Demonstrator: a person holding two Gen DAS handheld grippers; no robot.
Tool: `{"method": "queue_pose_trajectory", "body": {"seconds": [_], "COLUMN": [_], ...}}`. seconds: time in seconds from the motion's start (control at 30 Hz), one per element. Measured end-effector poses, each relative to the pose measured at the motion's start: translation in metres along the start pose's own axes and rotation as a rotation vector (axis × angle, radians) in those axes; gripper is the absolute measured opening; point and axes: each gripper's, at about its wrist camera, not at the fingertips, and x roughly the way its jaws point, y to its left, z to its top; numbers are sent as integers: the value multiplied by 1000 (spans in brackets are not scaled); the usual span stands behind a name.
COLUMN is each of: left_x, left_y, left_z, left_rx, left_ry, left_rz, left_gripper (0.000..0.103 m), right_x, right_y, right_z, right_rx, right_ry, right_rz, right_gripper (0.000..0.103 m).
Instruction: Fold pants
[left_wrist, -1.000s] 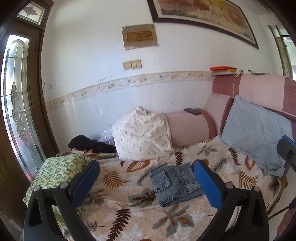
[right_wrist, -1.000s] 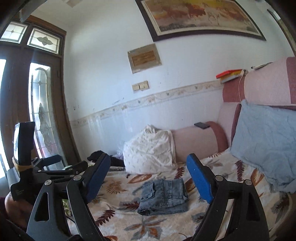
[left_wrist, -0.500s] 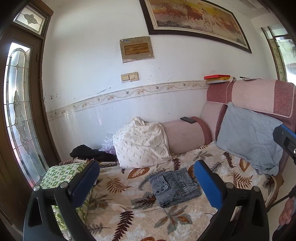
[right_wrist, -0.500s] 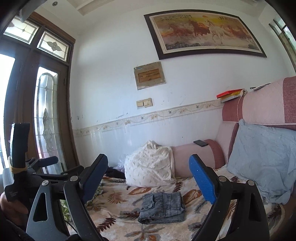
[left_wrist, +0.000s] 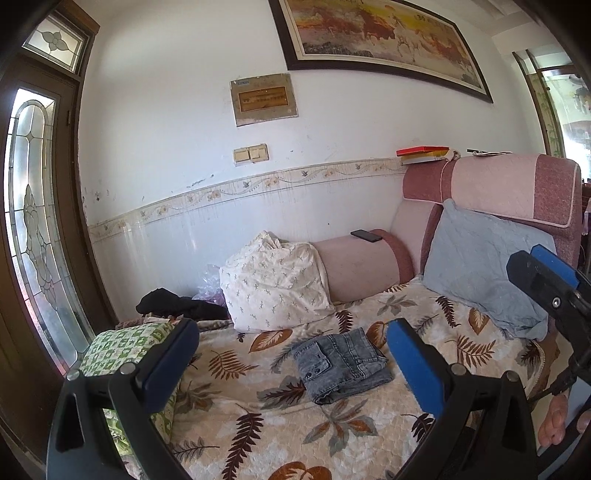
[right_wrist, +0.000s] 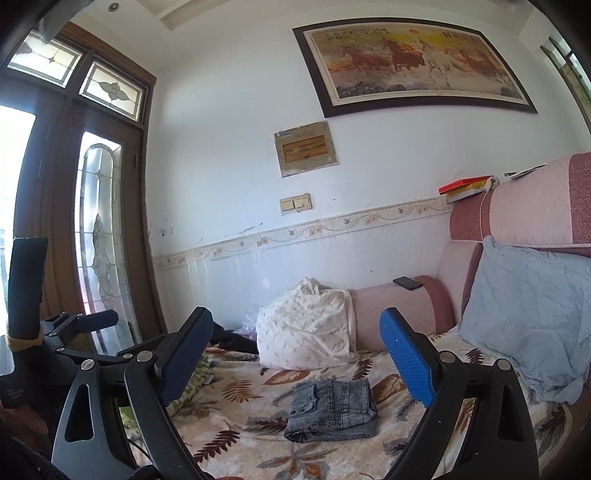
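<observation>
The grey denim pants lie folded into a small flat bundle on the leaf-patterned sofa cover. They also show in the right wrist view. My left gripper is open and empty, held well back from the pants and above the cover. My right gripper is open and empty too, also drawn back from the pants. The right gripper's body shows at the right edge of the left wrist view. The left gripper's body shows at the left of the right wrist view.
A white patterned pillow leans on the pink armrest, which carries a phone. A blue-grey cushion rests against the sofa back. A green checked cushion and dark clothing lie at left by the glass door.
Both grippers have pulled back and tilted up, so the pants look smaller and lower and more wall and painting shows. The pants have not moved.
</observation>
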Motion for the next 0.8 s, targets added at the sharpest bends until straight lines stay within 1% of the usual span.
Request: {"method": "queue_pose_trajectory", "body": {"seconds": [0.13,0.33,0.4,0.53,0.8], "left_x": [-6,-7,-4,6,23], "left_y": [0,0,1,-1,-18], "left_z": [-2,-1,-1,-2,-3], "left_rx": [-14,-9,-17,-22,15], "left_ry": [0,-14,-12,7,44], "left_rz": [-3,7,11,7,-5], "left_gripper": [103,103,103,103,103], "right_x": [1,-5,-4,0,8], "right_y": [2,4,1,-4,-18], "right_z": [-1,1,0,-3,-10], "right_rx": [8,9,20,28,60], "right_ry": [8,-29,-28,-15,7], "right_rz": [17,39,41,30,-6], "right_gripper": [93,93,93,94,94]}}
